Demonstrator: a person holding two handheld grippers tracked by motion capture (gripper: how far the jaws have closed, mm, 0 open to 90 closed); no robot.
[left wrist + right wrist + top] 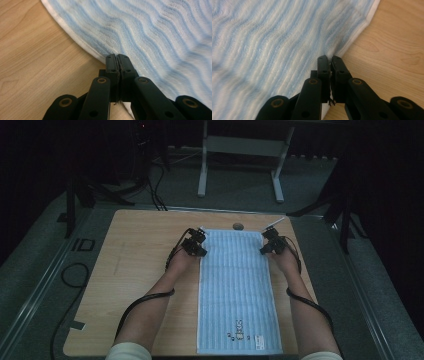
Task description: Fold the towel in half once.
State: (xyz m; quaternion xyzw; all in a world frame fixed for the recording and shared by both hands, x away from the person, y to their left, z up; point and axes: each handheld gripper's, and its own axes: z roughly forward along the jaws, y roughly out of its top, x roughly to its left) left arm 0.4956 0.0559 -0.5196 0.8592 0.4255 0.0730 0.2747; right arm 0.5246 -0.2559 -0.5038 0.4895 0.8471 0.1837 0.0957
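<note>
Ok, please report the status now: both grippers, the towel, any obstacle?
Left gripper shut on towel edge, far end. Right gripper shut on opposite edge. Towel flat on table. No obstacle seen.

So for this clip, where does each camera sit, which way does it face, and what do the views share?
High view: above the person's side, looking forward and down on the light wooden table; both forearms, left gripper and right gripper show.
Left gripper view: rides the left gripper, jaws closed at the edge of the blue-and-white striped towel.
Right gripper view: rides the right gripper, jaws closed at the towel's edge.
All three share the towel and table.
</note>
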